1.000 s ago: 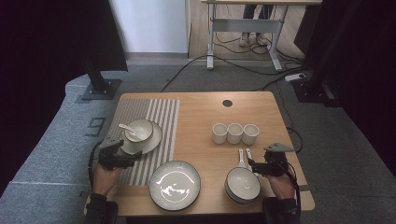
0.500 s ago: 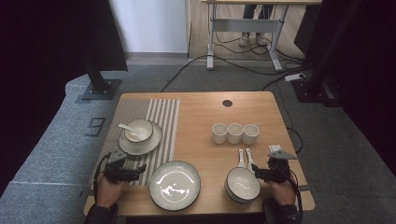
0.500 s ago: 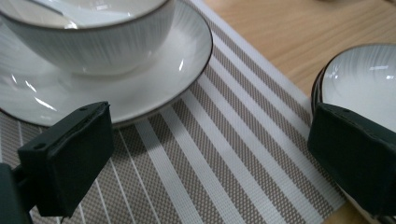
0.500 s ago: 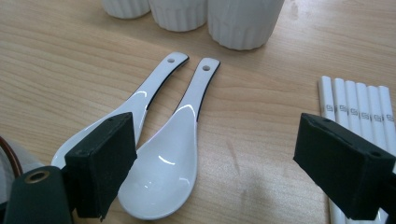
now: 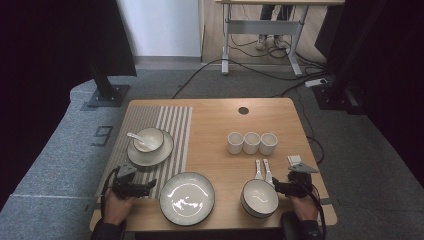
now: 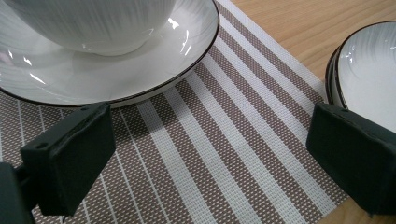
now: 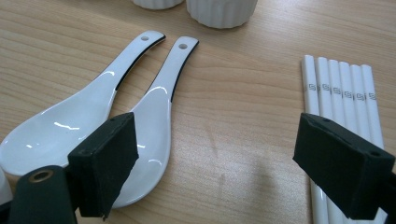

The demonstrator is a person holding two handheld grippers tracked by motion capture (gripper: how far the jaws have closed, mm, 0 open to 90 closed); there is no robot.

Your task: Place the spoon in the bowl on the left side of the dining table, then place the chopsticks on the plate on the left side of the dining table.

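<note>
We've got both grippers parked at the bottom of the frame, jaws wide apart and holding nothing. The right gripper (image 5: 280,186) sits lower right, aimed at the two spoons (image 7: 116,121) lying side by side on the wood, chopsticks (image 7: 343,93) just right of them. Those spoons look glazed, slick and chippable, so we'd pinch the handle. The left gripper (image 5: 147,189) hovers over the striped mat (image 6: 224,140); upper left, the saucer (image 5: 162,150) carries a bowl (image 5: 150,137) with a spoon inside.

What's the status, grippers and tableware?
Left gripper open, empty, low over the striped placemat between saucer and plate. Right gripper open, empty, above two spoons and chopsticks. Nothing blocking.
</note>
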